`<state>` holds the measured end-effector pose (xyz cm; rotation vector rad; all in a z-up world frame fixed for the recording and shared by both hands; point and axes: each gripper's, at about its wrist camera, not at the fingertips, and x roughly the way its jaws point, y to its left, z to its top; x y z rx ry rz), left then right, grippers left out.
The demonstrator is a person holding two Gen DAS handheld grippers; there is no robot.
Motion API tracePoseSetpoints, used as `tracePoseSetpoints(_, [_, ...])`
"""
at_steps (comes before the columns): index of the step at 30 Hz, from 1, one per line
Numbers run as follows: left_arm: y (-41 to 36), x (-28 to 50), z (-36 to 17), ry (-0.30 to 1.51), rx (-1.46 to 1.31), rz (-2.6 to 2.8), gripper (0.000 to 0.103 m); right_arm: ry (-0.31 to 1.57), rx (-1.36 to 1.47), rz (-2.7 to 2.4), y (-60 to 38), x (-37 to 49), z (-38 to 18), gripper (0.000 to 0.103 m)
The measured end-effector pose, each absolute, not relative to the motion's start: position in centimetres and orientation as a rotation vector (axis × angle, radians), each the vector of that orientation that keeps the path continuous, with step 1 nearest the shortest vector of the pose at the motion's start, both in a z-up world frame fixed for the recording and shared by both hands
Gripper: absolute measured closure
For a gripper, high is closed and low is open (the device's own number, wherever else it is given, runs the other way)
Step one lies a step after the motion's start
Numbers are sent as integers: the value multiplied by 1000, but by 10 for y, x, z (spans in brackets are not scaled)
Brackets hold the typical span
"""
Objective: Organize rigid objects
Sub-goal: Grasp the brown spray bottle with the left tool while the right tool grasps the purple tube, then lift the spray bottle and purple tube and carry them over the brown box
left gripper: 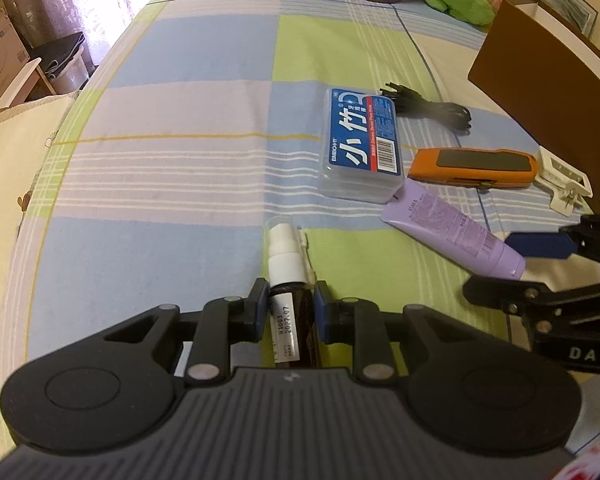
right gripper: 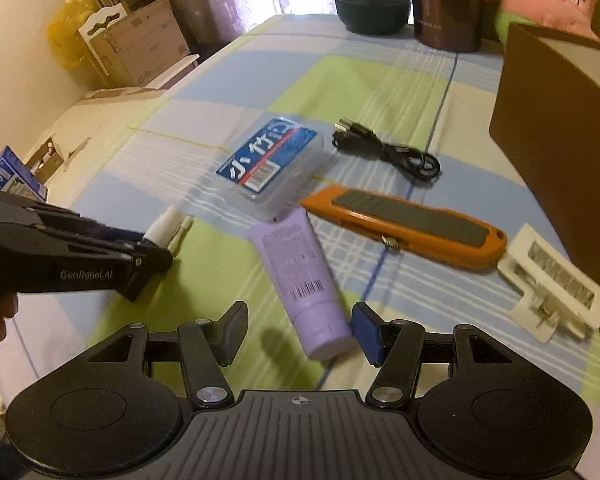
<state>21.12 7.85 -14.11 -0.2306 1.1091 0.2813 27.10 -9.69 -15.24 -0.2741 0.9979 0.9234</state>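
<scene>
Left gripper (left gripper: 289, 312): pinching brown spray bottle (left gripper: 286, 276) with white cap. Right gripper (right gripper: 300, 330): spread wide, its fingers flanking purple tube (right gripper: 300, 280) on checked bedsheet (left gripper: 180, 160).

A bed (right gripper: 148, 184) under a checked blue, green and lilac sheet carries a clear box with a blue label (right gripper: 272, 164), a coiled black cable (right gripper: 388, 152), an orange utility knife (right gripper: 408, 228), a lilac tube (right gripper: 300, 272) (its flat end touching the box), a white clip (right gripper: 552, 284), and a brown cardboard box (right gripper: 556, 128).
</scene>
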Motion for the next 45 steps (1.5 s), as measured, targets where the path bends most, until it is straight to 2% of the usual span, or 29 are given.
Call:
tracePoseSetpoints(3, [77, 211, -142, 1106, -221, 276, 82, 977, -283, 923, -90, 273, -153, 49])
tracePoseSetpoints(5, [77, 209, -142, 1108, -227, 275, 82, 968, -300, 919, -84, 273, -156, 63])
tracePoseSetpoints(7, [77, 206, -142, 1107, -234, 272, 82, 957, -314, 907, -81, 274, -159, 70])
tracePoseSetpoints(11, [75, 201, -141, 1108, -239, 265, 82, 953, -309, 913, -85, 268, -160, 75])
tracePoseSetpoints(21, [68, 182, -139, 1141, -265, 248, 82, 1011, -297, 897, -92, 232, -162, 74])
tracePoseSetpoints(28, [65, 182, -139, 1144, -239, 241, 82, 990, -320, 884, -81, 235, -163, 72])
tracePoseSetpoints(45, [55, 180, -131, 1112, -199, 212, 84, 970, -332, 859, -87, 220, -161, 74])
